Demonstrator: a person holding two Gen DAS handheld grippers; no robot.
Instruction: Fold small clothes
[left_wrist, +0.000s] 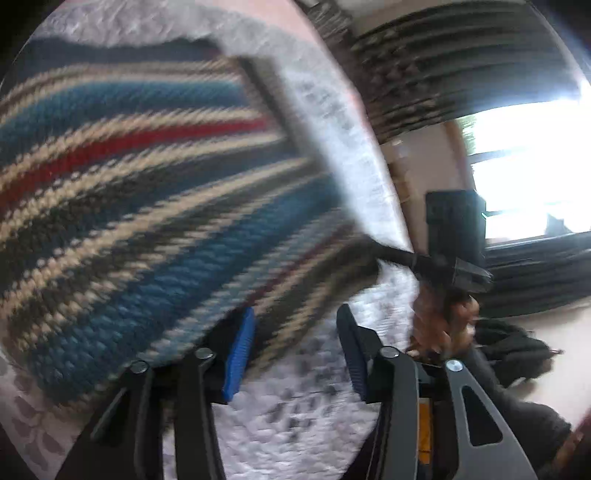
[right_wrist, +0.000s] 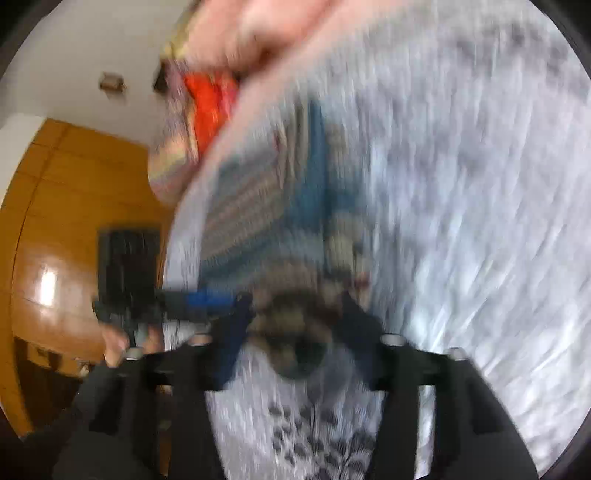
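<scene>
A striped knit garment (left_wrist: 155, 192) in blue, cream, red and dark grey lies on a white patterned bedspread (left_wrist: 295, 406). My left gripper (left_wrist: 295, 347) is open, its blue pads (left_wrist: 240, 354) on either side of the garment's near hem. At the garment's right corner is my right gripper (left_wrist: 454, 258), held by a hand (left_wrist: 443, 325). The right wrist view is blurred. There my right gripper (right_wrist: 295, 328) has bunched knit (right_wrist: 291, 317) filling the space between its fingers, and the garment (right_wrist: 280, 206) stretches away beyond. My left gripper (right_wrist: 192, 299) shows at the left, held by a hand (right_wrist: 118, 347).
A wooden wardrobe (right_wrist: 74, 206) stands left of the bed. Red and patterned bedding (right_wrist: 207, 103) is piled at the far end. A bright window (left_wrist: 528, 166) and dark striped fabric (left_wrist: 461, 74) lie to the right. A dark cloth (left_wrist: 517, 347) rests on the floor.
</scene>
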